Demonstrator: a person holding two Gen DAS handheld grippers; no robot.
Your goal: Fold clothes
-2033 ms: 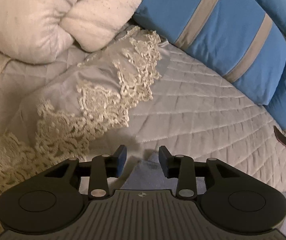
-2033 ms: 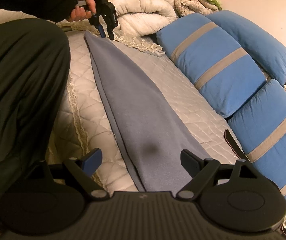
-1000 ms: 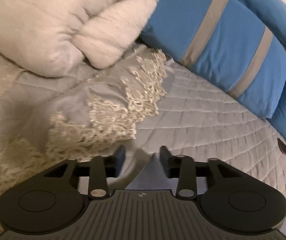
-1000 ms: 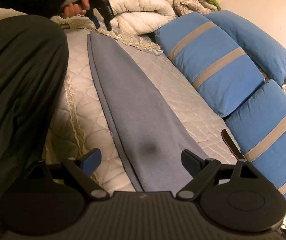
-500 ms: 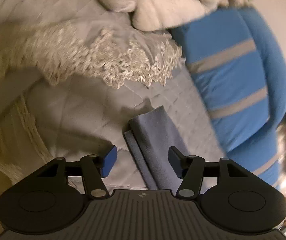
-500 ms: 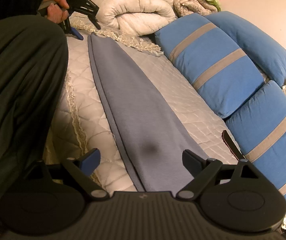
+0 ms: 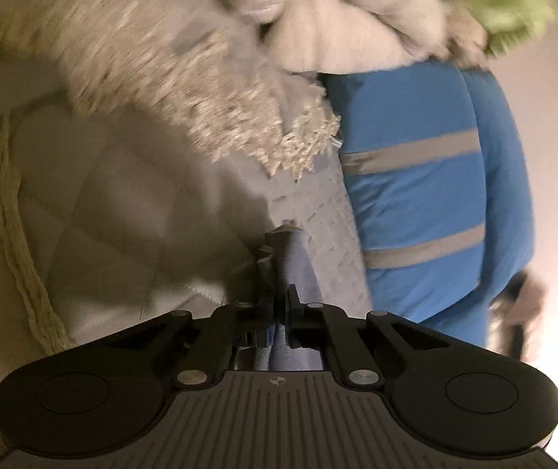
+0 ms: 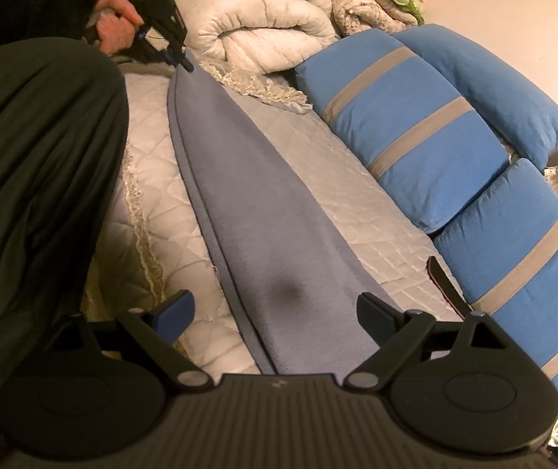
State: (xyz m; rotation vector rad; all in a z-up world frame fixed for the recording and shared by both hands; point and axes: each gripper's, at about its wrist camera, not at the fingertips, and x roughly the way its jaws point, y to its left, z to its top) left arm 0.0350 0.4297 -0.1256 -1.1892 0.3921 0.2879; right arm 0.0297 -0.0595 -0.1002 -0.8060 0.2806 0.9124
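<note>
Bedding fills both views: a pale quilted bedspread [image 8: 361, 211] with a lace-trimmed edge, a rolled white duvet [image 8: 263, 35] at the far end, and blue cushions [image 8: 415, 136] with grey stripes along the right side.

On the bedspread lies the garment [image 8: 263, 226], a long grey-blue piece already doubled into a narrow strip. Its long axis runs from the near edge of the bed, under the right-hand tool, away toward the duvet, and the strip tapers to a narrow far end. A dark seam follows its left edge, toward the person's dark-trousered leg [image 8: 33, 179].

The cloth looks soft, light and limp, so it will likely sag and slide when lifted by one point. The ends are the sensible places to take hold, pinching both layers together near a corner.

The left gripper [image 7: 279, 305] has its fingers pressed together on the far narrow end of the garment, with cloth bunched between them; that view is blurred.

The right gripper [image 8: 275, 312] hangs above the near end with its fingers spread wide, one on each side of the strip, holding nothing.
</note>
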